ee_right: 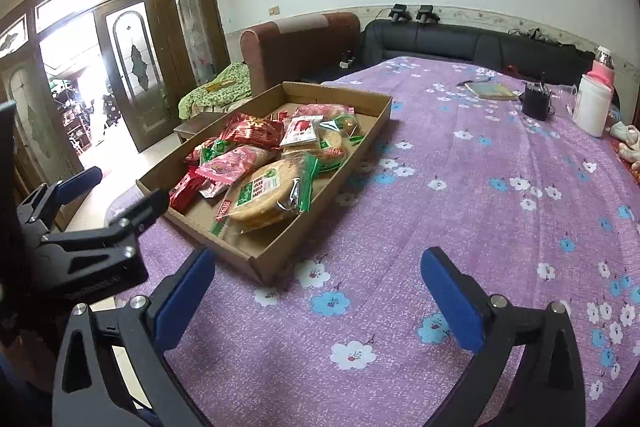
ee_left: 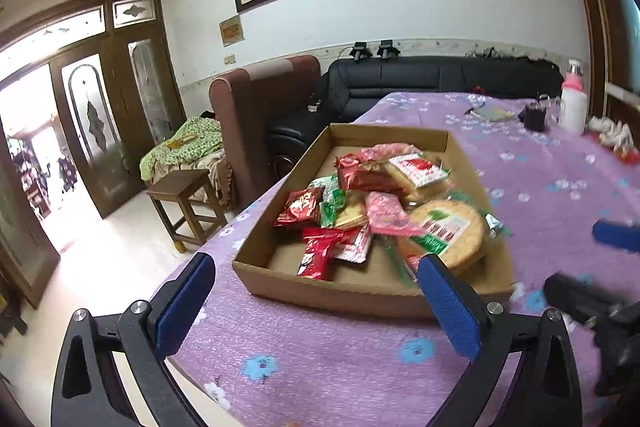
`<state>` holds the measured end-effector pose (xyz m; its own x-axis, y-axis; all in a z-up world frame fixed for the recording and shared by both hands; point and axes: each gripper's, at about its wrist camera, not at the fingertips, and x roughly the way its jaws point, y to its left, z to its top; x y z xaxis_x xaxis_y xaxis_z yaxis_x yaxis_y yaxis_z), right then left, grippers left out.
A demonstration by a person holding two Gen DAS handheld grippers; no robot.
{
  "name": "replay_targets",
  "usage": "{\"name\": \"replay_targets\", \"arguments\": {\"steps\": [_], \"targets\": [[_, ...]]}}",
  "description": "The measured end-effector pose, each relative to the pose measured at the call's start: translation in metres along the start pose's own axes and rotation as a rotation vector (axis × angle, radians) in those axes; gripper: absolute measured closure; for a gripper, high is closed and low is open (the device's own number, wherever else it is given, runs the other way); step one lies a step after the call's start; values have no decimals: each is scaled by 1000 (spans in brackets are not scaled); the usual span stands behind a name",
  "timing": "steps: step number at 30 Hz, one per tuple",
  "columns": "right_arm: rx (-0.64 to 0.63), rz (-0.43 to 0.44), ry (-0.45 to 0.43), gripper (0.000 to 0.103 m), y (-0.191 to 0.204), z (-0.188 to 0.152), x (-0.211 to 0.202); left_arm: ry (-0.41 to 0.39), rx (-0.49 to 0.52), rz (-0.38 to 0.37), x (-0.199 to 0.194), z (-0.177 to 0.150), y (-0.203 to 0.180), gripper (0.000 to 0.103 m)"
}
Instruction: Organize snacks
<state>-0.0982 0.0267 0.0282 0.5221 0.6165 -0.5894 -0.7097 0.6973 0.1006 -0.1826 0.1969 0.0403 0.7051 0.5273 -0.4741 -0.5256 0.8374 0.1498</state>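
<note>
Left claw (ee_left: 316, 267): wide open, nothing between the blue pads. Just ahead, a flat cardboard box (ee_left: 320, 293) on the purple flowery cloth (ee_left: 320, 359). Inside, a heap of snack packs: a big round cracker pack (ee_left: 452, 231) nearest the right pad, red packs (ee_left: 320, 255) in front, a pink pack (ee_left: 386, 213) behind. Off to the right, the other claw, blurry.

Right claw (ee_right: 318, 263): wide open too, empty, over bare cloth. Box ahead and to the left, corner close to the left pad. Far ahead on the right, a white jar (ee_right: 592, 109) and a small dark cup (ee_right: 536, 103). Farther back, a black sofa (ee_right: 460, 43) and a brown chair (ee_right: 296, 47).
</note>
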Motion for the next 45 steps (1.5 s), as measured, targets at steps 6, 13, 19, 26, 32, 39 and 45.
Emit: {"name": "replay_targets", "arguments": {"steps": [6,13,19,26,32,39,45], "targets": [[6,-3,6,0,-2,1,2,36,-11,-14,8,1,9,1],[-21,-18,8,0,2,-1,2,62,-41,-24,15,-3,14,1],[-12,-8,16,0,2,-1,3,61,-31,1,17,-3,14,1],[-4,1,16,0,1,0,3,62,-31,27,20,-1,15,1],[0,1,16,0,0,0,3,54,-16,43,19,0,13,1],[-3,-1,15,0,0,0,3,50,-15,43,16,1,14,1],[-2,1,15,0,0,0,3,49,-18,43,15,0,15,1]]}}
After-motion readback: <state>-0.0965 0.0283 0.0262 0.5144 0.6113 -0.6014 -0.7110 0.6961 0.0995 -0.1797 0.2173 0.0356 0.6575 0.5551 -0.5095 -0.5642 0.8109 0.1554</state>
